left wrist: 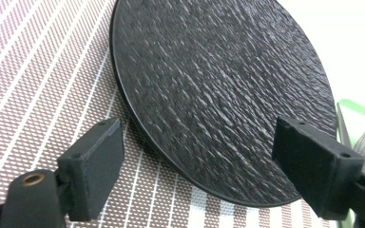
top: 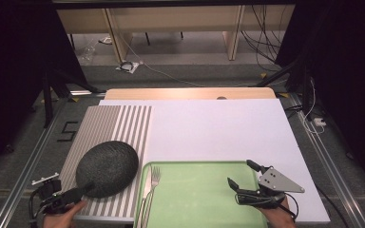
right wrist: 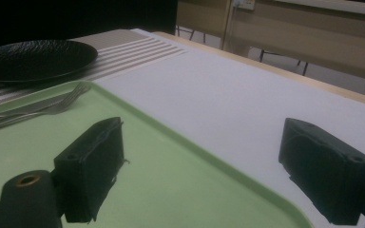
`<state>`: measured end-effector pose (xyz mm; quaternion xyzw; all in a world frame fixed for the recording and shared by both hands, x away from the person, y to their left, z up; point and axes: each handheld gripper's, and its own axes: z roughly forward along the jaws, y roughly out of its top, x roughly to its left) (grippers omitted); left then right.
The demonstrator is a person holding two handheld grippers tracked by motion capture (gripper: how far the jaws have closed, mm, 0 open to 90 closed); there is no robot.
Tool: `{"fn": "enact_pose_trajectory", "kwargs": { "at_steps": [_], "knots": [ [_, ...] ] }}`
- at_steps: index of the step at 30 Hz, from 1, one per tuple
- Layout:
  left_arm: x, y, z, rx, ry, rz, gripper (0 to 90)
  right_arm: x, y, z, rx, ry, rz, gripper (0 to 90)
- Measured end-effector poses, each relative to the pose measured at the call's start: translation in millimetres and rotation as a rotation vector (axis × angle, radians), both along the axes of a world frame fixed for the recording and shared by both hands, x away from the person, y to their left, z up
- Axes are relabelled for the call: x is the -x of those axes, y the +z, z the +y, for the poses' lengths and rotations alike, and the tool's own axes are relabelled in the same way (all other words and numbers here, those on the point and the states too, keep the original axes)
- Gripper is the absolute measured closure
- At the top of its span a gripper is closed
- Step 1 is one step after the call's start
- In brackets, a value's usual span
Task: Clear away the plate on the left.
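Note:
A black textured plate (top: 107, 168) lies on a striped placemat (top: 109, 126) at the front left. My left gripper (top: 78, 192) sits at the plate's near-left rim. In the left gripper view, the plate (left wrist: 218, 85) fills the space ahead, and the left gripper (left wrist: 197, 130) is open with its jaws wide apart at the near rim. A green tray (top: 204, 204) lies at the front centre with a fork (top: 155, 176) and a knife along its left side. My right gripper (top: 240, 172) hovers open over the tray's right part, holding nothing. In the right gripper view, the right gripper (right wrist: 202, 142) stands above the tray (right wrist: 161, 185).
A white board (top: 218, 128) covers most of the table behind the tray. The wooden table edge (top: 190, 93) runs along the back. Metal rails flank the table, and cables lie on the floor beyond. The fork (right wrist: 62, 102) and plate (right wrist: 33, 57) lie off to the left in the right gripper view.

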<state>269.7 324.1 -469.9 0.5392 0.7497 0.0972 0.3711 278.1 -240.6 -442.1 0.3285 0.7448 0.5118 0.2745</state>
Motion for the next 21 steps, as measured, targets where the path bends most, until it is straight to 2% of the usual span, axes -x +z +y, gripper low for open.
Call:
{"fn": "enact_pose_trajectory", "kwargs": {
  "at_steps": [7, 10, 12, 15, 20, 21],
  "knots": [
    [0.2, -4.8, 0.6, 0.085, 0.025, 0.022, 16.7, -0.3, -0.2, 0.0, 0.004, -0.001, 0.004, 16.0],
    [1.1, -7.6, 1.9, 0.147, 0.041, 0.022, 16.8, 0.0, 0.0, 0.3, 0.005, 0.002, 0.004, 16.0],
    [2.2, -8.3, 2.9, 0.167, 0.050, 0.021, 16.9, -0.2, -0.1, 0.4, 0.003, 0.000, 0.003, 16.0],
    [2.9, -11.5, 4.2, 0.234, 0.071, 0.023, 17.0, 0.0, -0.1, 0.6, 0.006, 0.001, 0.004, 16.0],
    [4.9, -15.2, 4.6, 0.307, 0.098, 0.021, 17.8, 0.0, 0.0, 0.6, 0.006, 0.000, 0.004, 16.1],
    [5.2, -15.9, 4.1, 0.334, 0.109, 0.018, 18.0, -0.1, 0.0, 0.5, 0.006, 0.001, 0.003, 16.0]
  ]
}}
